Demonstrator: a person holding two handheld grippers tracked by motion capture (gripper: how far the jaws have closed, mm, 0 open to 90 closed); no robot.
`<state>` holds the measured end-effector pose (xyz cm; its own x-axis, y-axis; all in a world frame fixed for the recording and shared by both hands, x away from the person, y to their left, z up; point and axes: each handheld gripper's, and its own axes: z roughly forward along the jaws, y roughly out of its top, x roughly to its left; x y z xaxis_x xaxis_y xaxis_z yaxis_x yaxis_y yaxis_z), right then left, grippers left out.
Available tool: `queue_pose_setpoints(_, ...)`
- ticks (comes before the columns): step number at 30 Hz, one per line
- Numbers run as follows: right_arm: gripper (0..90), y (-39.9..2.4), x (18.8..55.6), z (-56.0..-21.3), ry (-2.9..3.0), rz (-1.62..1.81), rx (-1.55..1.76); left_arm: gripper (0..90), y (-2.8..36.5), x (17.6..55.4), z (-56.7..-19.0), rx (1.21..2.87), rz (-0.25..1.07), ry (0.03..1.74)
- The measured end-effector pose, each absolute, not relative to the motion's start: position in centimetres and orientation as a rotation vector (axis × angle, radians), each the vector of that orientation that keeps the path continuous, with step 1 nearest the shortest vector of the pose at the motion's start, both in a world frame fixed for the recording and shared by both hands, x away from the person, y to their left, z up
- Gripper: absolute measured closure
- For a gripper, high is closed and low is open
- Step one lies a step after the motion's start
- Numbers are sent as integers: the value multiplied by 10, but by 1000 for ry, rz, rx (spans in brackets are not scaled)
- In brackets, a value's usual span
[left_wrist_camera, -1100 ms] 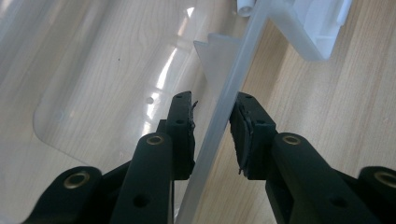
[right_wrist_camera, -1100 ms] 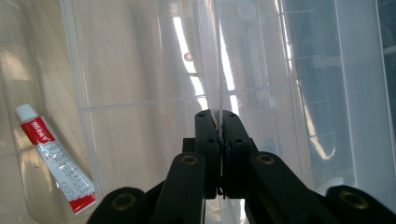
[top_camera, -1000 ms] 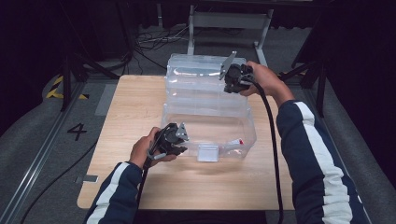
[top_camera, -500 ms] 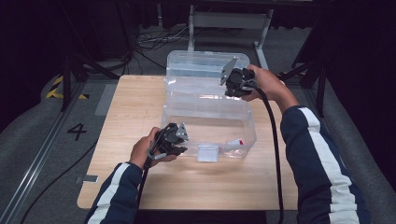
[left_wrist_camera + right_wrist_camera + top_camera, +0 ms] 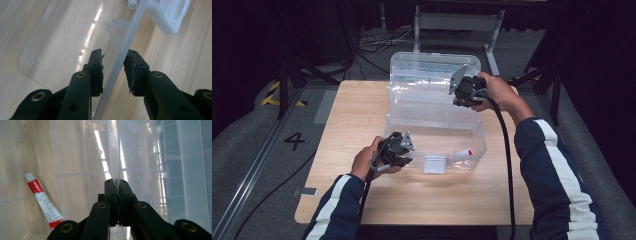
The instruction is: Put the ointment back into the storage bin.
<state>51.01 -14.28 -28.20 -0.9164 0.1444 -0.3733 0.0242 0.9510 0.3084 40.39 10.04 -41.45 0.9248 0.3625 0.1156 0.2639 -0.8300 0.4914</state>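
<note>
Plastic is what both grippers are dealing with here, thin and clear. The right gripper (image 5: 117, 182) is clamped tight on the edge of the lid (image 5: 434, 75), which stands raised at the far side of the box (image 5: 437, 135); in the right gripper view the two jaws meet on a thin clear sheet with nothing else between them. The left gripper (image 5: 113, 62) sits astride the near left rim of the box, one jaw inside the wall and one outside; there is a gap between the inner pad and the wall, so I would call it parted around the rim rather than pinching it.

The box stands in the middle of the worktop (image 5: 352, 110), its long side running toward the far edge, with the lid leaning up beyond it. Inside, near the front right corner, lies a small red and white tube (image 5: 43, 201), flat on the floor of the box.

To my eye the box is light and nearly empty, so it would slide on the smooth wood if pushed from one side only. The walls look thin and springy; they would flex under a hard squeeze and the glossy surface gives pads little bite. The rim, where the plastic is folded thicker, seems the best place to hold, and the lid's edge likewise. The lid would likely wobble if moved fast.
</note>
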Motion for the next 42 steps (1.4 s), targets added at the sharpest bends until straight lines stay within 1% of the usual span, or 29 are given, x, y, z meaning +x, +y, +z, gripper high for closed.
queue_pose_setpoints(42, 877, -149, 483, -286, 2685, 498, 104, 662, 99, 401, -415, 2605, 325, 453)
